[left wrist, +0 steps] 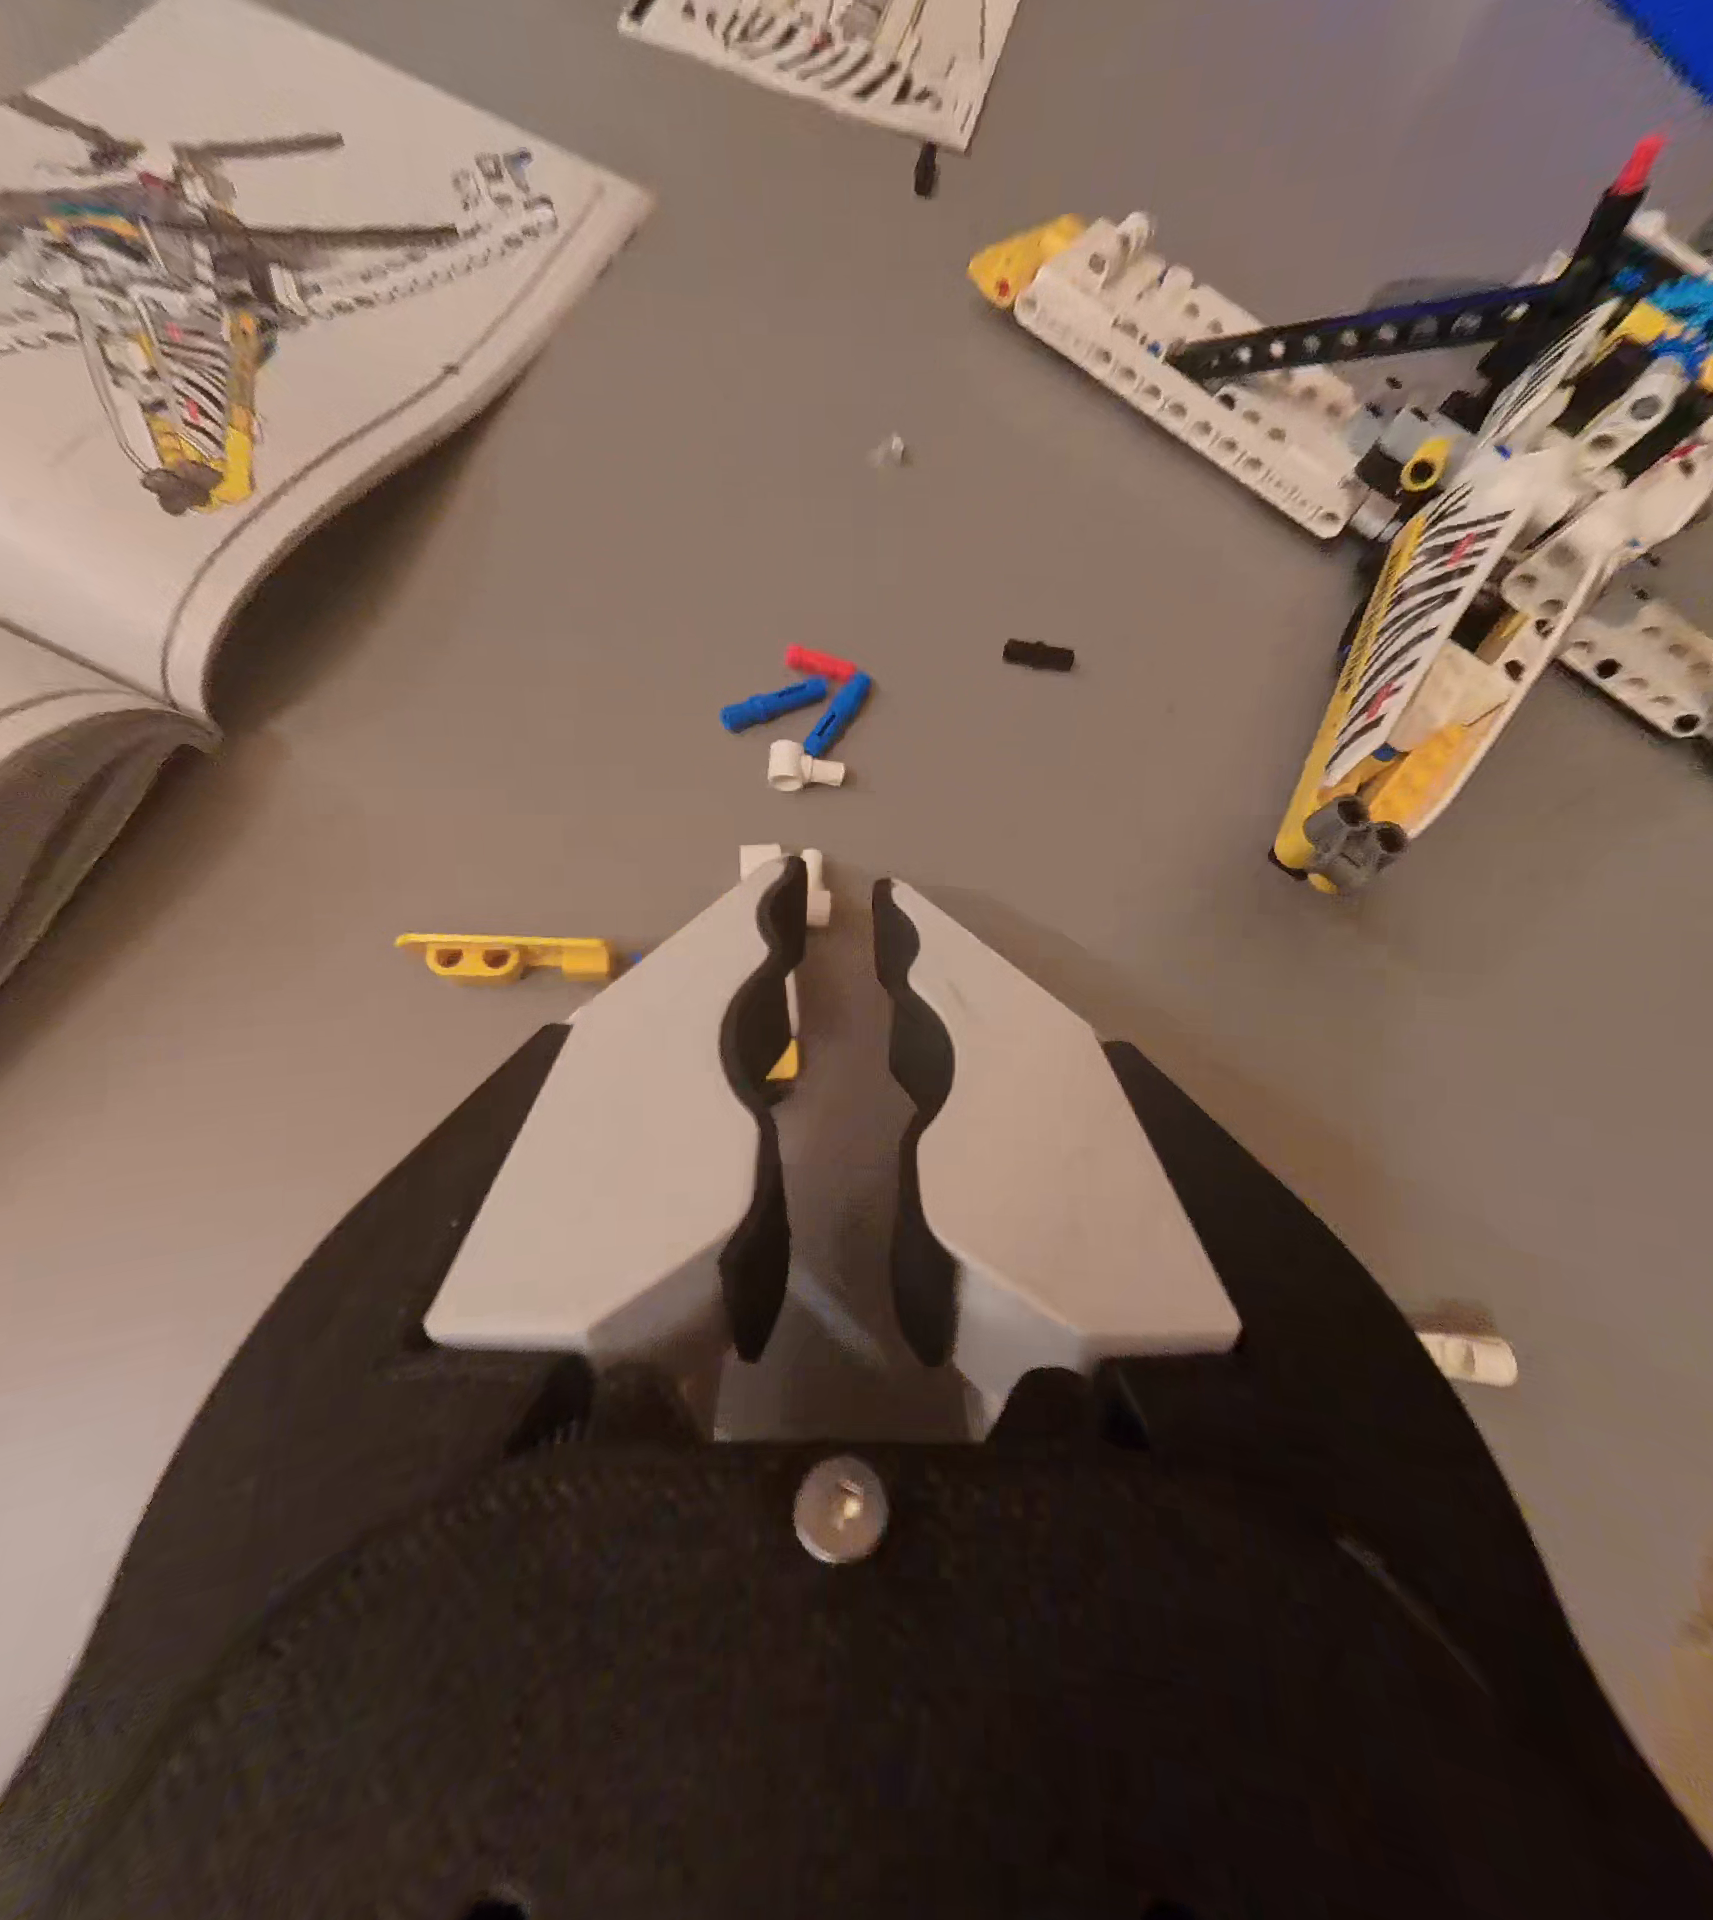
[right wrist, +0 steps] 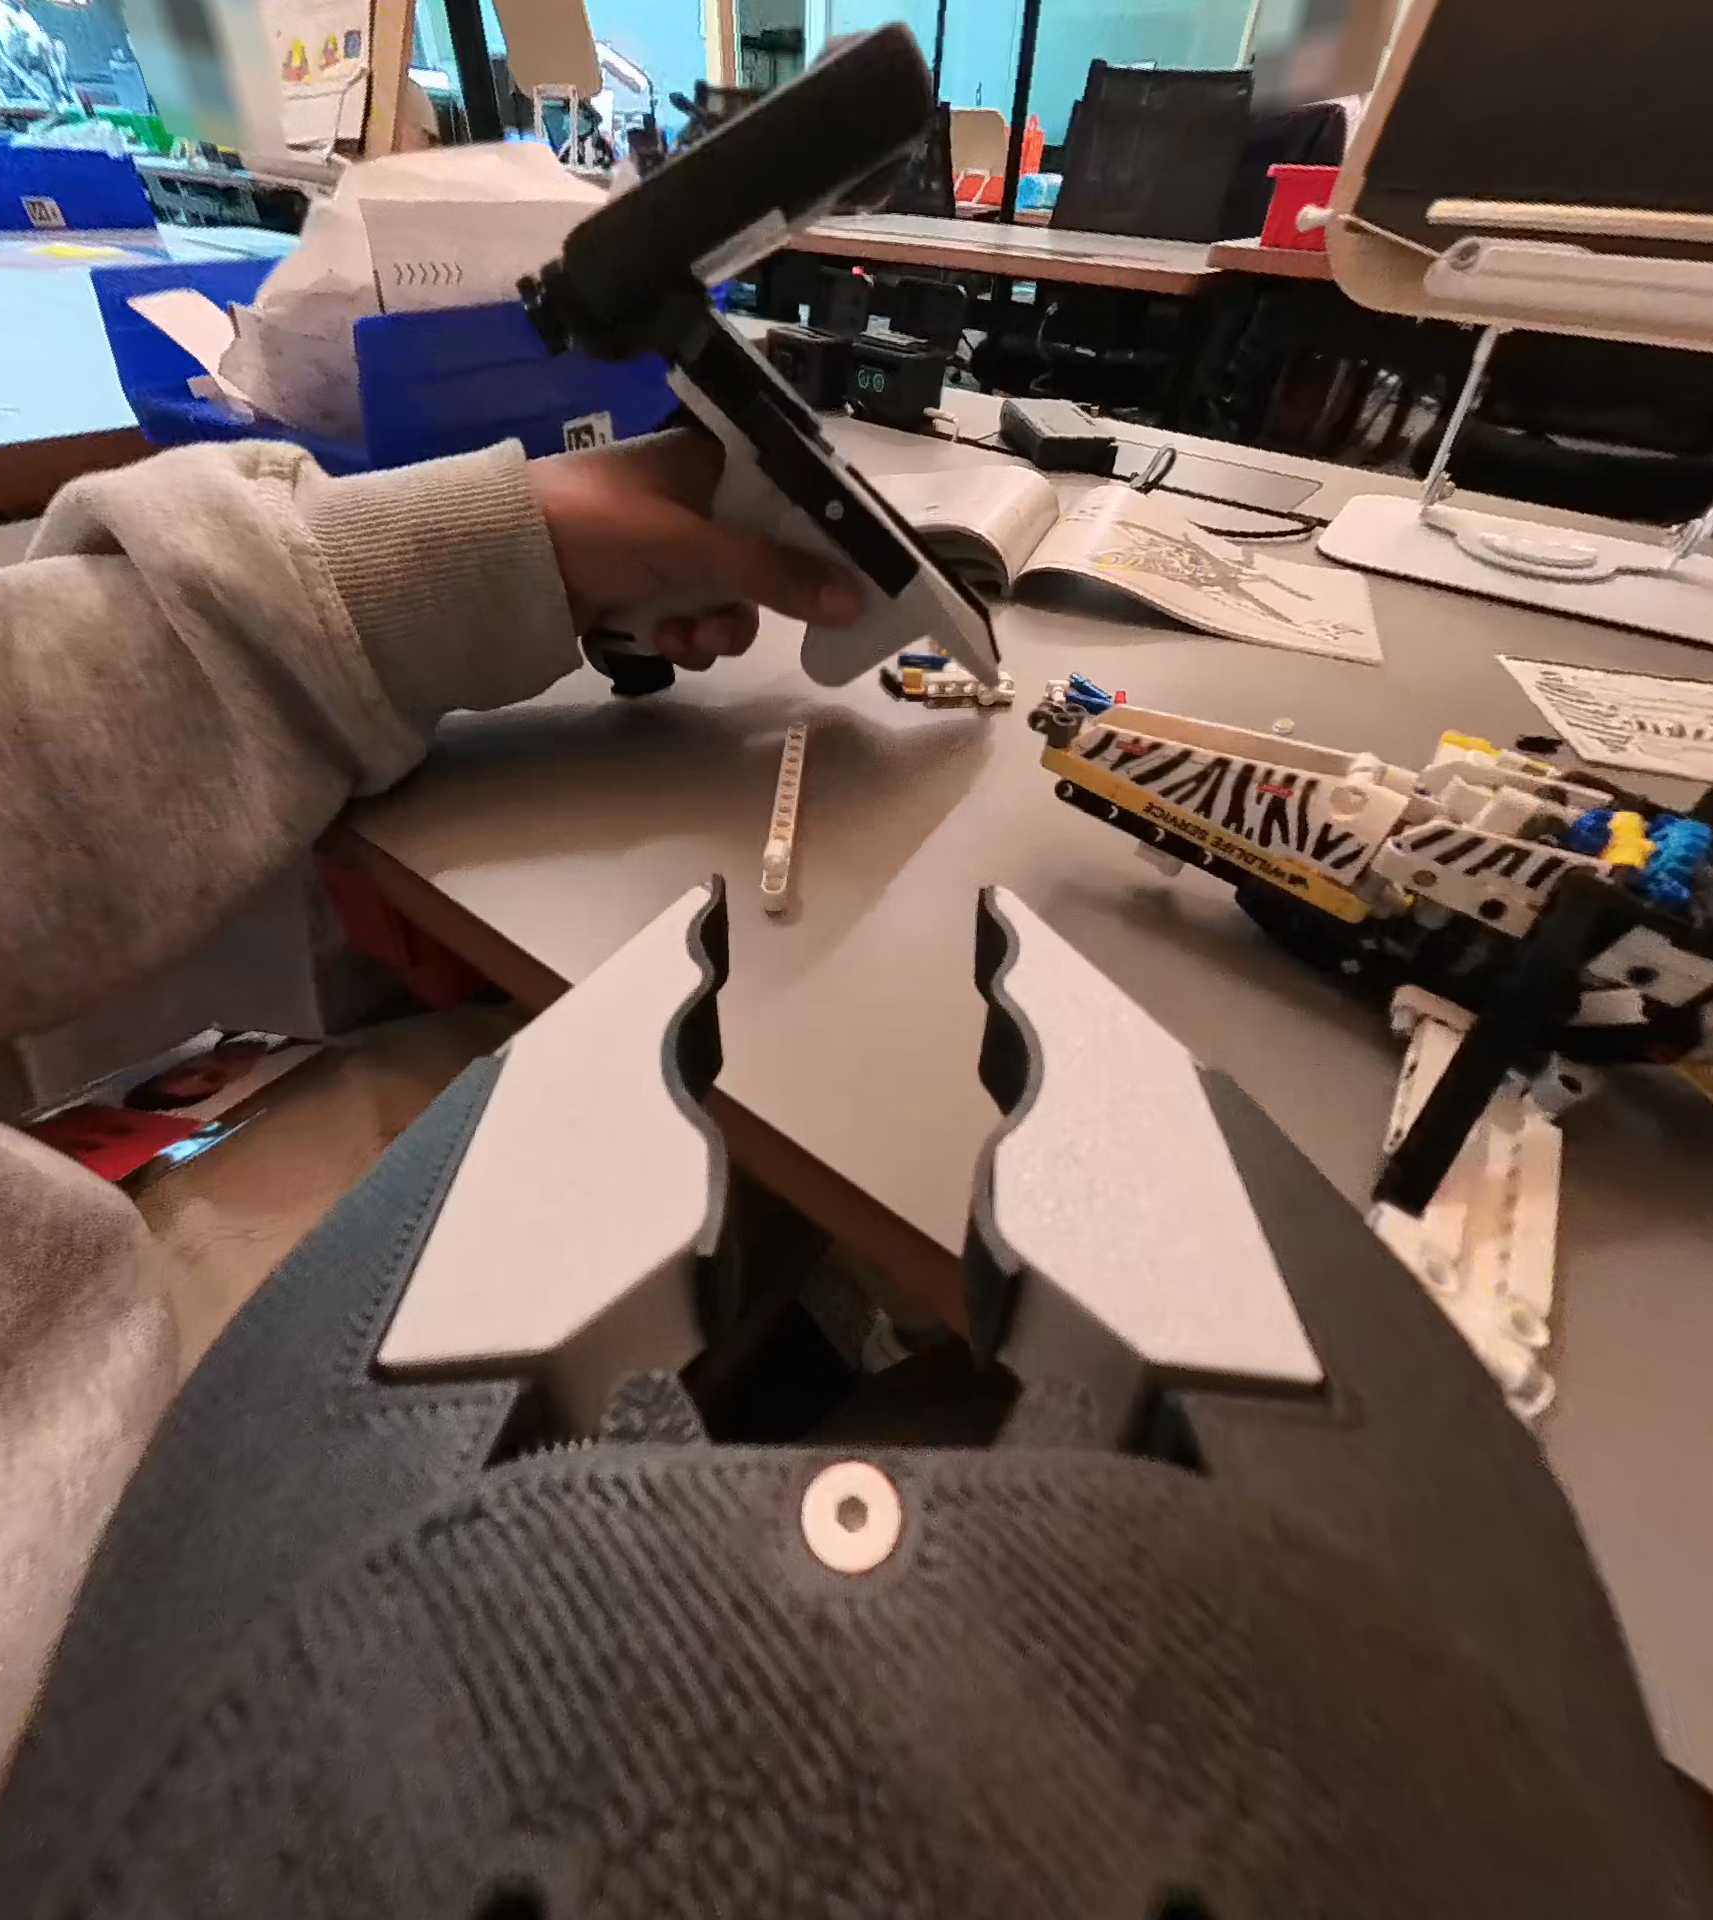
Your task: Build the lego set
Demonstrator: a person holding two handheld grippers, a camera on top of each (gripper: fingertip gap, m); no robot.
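Grey and matte, the surface [left wrist: 1091, 1039] carries a nearly finished white, yellow and zebra-striped plastic helicopter model [left wrist: 1475, 582] toward its far right, and an open paper instruction booklet [left wrist: 208, 416] toward its far left. Between them lie loose blue and red plastic pins [left wrist: 810, 696], with a short black pin [left wrist: 1037, 655] just beside them. The left gripper [left wrist: 836, 894] is tipped down over a small white beam assembly with a yellow end [right wrist: 945, 686]; its jaws stand narrow around the piece's end, apparently not yet clamped. A long white holed beam [right wrist: 784, 816] lies near the surface's front edge. The right gripper [right wrist: 852, 935] hangs beyond that edge, jaws wide and empty. The step in hand seems to be picking up the small sub-assembly; next, the left jaws need to close squarely before lifting it toward the model.
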